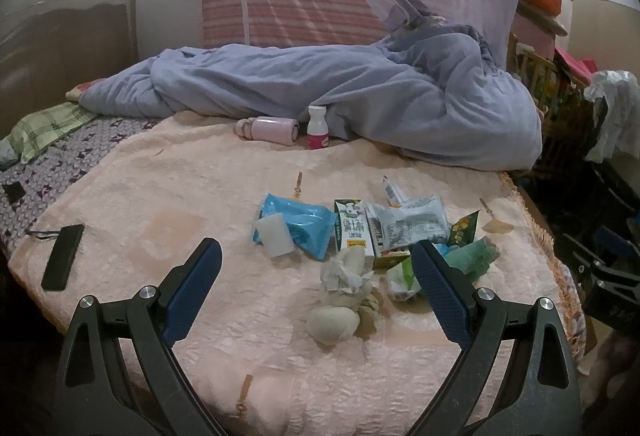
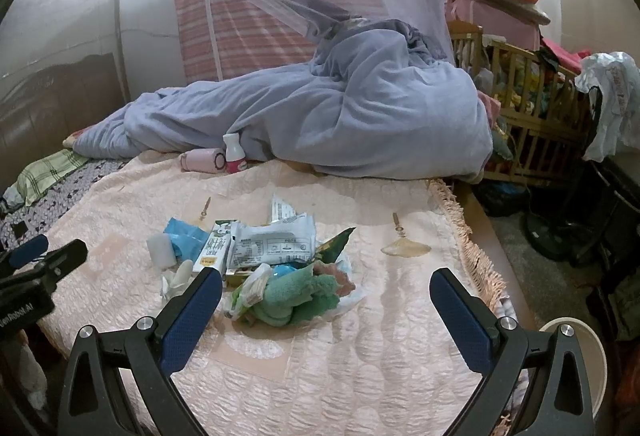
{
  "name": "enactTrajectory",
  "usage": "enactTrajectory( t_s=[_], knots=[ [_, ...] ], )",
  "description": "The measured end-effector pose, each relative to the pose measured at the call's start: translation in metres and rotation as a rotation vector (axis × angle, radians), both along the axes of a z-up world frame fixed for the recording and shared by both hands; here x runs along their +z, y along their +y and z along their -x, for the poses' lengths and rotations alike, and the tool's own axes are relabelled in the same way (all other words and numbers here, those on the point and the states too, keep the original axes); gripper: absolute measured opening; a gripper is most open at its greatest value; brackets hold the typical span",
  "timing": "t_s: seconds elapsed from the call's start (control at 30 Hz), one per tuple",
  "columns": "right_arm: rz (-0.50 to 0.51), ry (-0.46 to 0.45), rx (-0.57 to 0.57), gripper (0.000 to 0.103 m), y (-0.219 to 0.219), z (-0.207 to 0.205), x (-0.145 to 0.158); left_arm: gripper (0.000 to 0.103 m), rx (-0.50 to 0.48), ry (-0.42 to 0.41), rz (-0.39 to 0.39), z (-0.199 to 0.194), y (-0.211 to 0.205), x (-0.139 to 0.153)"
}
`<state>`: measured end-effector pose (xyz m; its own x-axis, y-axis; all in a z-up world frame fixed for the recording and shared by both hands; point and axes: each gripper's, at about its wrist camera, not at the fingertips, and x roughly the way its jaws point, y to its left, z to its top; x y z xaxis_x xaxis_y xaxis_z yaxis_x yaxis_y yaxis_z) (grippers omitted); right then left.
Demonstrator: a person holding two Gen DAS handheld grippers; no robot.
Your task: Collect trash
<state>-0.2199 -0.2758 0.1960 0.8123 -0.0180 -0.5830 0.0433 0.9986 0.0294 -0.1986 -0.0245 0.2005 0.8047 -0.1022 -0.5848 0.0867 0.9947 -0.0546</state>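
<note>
In the left wrist view a black phone (image 1: 63,257) lies at the left of the frame on the pink blanket (image 1: 168,196). The left gripper (image 1: 316,264) is wide open and holds nothing, and the trash pile (image 1: 360,236) lies just behind it at the centre. In the right wrist view the right gripper (image 2: 326,290) is also open and empty, with the pile (image 2: 256,256) at centre left, near its left finger (image 2: 192,312), and a white bin (image 2: 580,348) at the lower right.

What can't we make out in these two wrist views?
- Milk carton: print too small to read in either view.
- Blue packet: right wrist view, mostly hidden behind the white block and carton.
- Round white rim: right wrist view, cut by the right claw arm; can't tell what it is.
- Under the blue quilt: hidden, both views.
</note>
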Motion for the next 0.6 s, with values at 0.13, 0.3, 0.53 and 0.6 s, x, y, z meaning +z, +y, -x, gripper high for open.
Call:
enactTrajectory(
  t_s=[0.13, 0.3, 0.53, 0.6],
  knots=[
    [-0.017, -0.004, 0.001, 0.103, -0.004, 0.002, 0.003, 0.095, 0.019, -0.014, -0.012, 0.007, 0.010, 0.013],
    [-0.008, 0.001, 0.001, 0.103, -0.004, 0.003, 0.004, 0.096, 0.008, -0.008, 0.025, 0.013, 0.022, 0.024],
    [0.018, 0.043, 0.040, 0.103, -0.003, 0.001, -0.005, 0.095, -0.010, 0.024, 0.030, 0.004, 0.024, 0.006],
    [0.024, 0.050, 0.044, 0.103, -0.002, -0.001, -0.008, 0.095, -0.025, 0.045, 0.027, 0.002, 0.025, -0.002]
  ],
)
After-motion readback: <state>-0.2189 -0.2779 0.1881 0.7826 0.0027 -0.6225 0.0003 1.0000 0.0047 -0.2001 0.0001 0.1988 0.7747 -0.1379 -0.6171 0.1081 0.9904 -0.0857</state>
